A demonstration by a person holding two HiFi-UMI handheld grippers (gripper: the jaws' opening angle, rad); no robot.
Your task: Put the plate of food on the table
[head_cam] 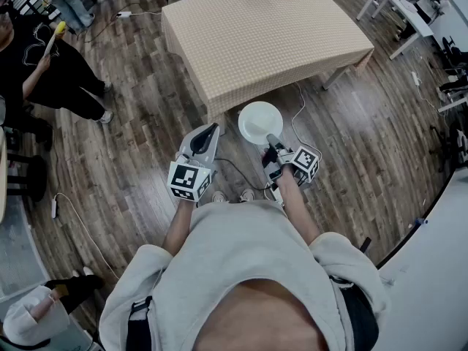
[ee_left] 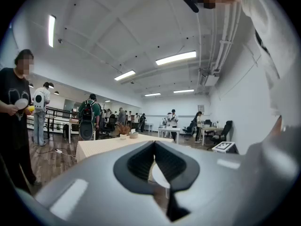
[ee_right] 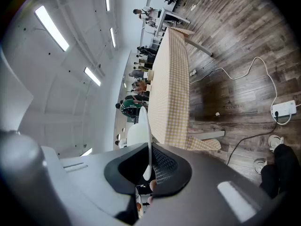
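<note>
Grey plastic left claw (head_cam: 212, 130) rides empty, its dark ribbed pads (ee_left: 138, 163) closed together. Just right of it, the round, glossy white plate (head_cam: 257, 121) hangs by its thin rim, pinched tight in the right claw (head_cam: 271, 140). Carrying step, I judge: the beige checked-cloth table (head_cam: 263, 42) lies ahead of both claws; next, step forward and lower the plate level

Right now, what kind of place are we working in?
Likely a big open lab or workshop: wood floor, desks at the edges, strip lights overhead, several people standing about.
</note>
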